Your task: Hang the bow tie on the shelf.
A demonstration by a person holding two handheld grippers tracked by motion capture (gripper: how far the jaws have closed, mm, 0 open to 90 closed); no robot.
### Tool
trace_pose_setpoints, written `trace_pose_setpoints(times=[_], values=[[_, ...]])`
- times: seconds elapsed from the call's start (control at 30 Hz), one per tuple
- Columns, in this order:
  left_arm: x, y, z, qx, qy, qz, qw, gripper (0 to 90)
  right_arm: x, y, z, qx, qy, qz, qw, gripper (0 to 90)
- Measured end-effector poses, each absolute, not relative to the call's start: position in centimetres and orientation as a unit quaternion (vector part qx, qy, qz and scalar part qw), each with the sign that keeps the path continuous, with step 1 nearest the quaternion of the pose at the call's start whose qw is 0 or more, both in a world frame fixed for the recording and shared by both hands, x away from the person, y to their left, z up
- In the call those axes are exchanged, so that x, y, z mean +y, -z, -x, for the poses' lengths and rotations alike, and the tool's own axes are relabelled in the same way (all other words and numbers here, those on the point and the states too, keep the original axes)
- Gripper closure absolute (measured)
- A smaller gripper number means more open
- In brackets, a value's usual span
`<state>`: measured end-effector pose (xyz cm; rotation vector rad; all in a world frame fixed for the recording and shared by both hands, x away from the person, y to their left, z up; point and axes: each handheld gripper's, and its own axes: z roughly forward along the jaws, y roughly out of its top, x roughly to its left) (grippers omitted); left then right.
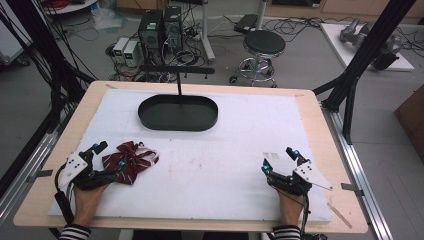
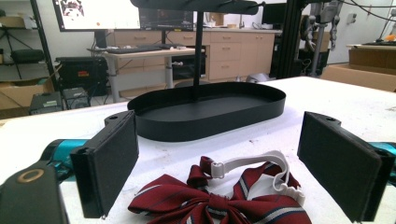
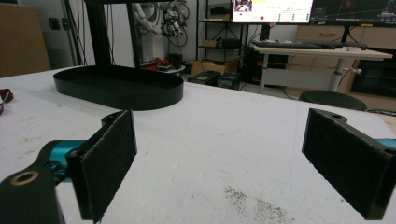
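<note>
A dark red striped bow tie (image 1: 132, 159) with a white strap lies on the white table cover at the near left. My left gripper (image 1: 113, 154) is open right at it. In the left gripper view the bow tie (image 2: 224, 205) lies low between the two wide-apart pads, and its white strap (image 2: 254, 163) curls behind it. A black oval tray (image 1: 150, 120) with an upright post sits at the far middle. My right gripper (image 1: 278, 158) rests open at the near right with nothing between its pads (image 3: 109, 154).
The tray (image 2: 210, 133) stands just beyond the bow tie; its post carries a dark crossbar (image 1: 177, 70). White cover (image 1: 225, 165) spans the wooden table. A stool (image 1: 264, 44), computers and cables stand on the floor beyond the far edge. Black frame legs flank both sides.
</note>
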<state>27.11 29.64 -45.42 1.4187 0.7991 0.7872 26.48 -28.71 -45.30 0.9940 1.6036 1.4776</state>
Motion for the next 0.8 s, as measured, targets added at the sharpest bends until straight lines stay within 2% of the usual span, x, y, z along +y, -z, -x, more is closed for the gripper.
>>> trace_pose_setpoints(times=[0.67, 0.8], values=[[29.54, 45.4, -27.05, 0.346, -0.346, -0.618, 0.615, 13.3, -28.54, 45.32, -26.39, 0.623, -0.571, -0.384, 0.372, 9.1], [29.55, 45.08, -27.31, 0.349, -0.333, -0.636, 0.602, 13.3, -28.57, 45.32, -26.4, 0.623, -0.571, -0.385, 0.372, 9.1]])
